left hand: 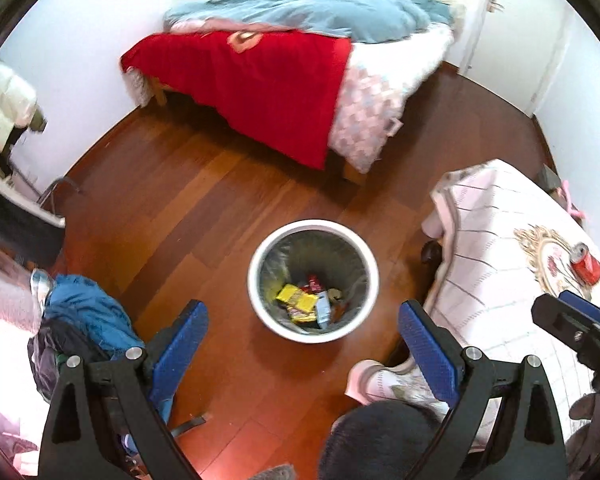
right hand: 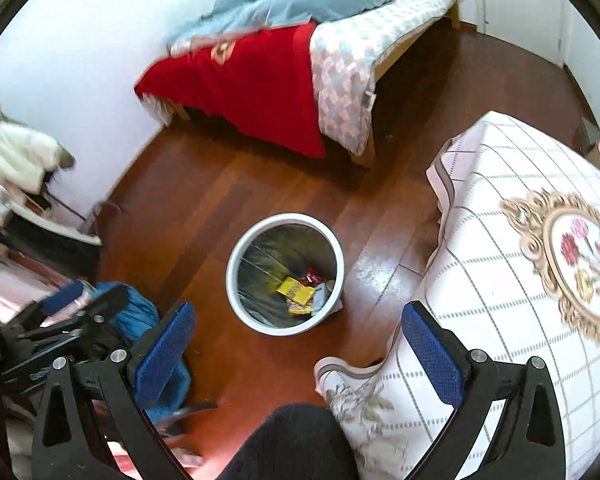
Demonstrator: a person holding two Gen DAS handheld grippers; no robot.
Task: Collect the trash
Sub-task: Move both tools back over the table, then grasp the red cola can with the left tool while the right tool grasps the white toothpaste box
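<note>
We see bed with red blanket against far wall. Table under checked cloth at right. White bin on wood floor between bed and us, wrappers inside. Red can lying on cloth, well apart from bin. Left gripper, right gripper: both spread wide, holding nothing, above floor near bin.
</note>
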